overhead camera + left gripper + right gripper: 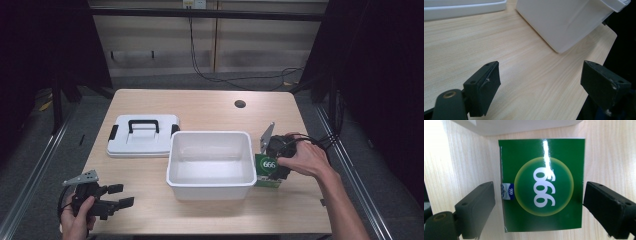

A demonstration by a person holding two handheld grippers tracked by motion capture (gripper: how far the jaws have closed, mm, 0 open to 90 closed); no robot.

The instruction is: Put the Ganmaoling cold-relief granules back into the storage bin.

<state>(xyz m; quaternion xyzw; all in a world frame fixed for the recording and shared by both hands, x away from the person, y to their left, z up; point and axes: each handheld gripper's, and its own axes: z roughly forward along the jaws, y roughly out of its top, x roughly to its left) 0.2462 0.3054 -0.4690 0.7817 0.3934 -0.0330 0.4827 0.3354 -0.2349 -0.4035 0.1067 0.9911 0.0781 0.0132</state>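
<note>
On the wooden desk (pixel 210 107) sits an open white bin (pixel 210 162), empty as far as the high view shows, with its white lid (pixel 143 135) — black handle and black side latches — lying flat just to its left.

A green box (pixel 541 185) printed with "999" in a pale yellow-green circle lies flat on the desk just beside the bin's right wall. The right tongs (pixel 274 159), held in the person's right hand (pixel 305 157), hover over the box. In the right gripper view the two black jaws stand wide apart, one on each side of the box; the right jaw sits at the box's edge, the left one just clear of it — not clamped on it.

The left tongs (pixel 116 195) rest low at the desk's near left corner, in the left hand (pixel 77 220), well apart from the bin. Their jaws are spread open over bare wood, holding nothing, pointing toward the bin's near corner.
</note>
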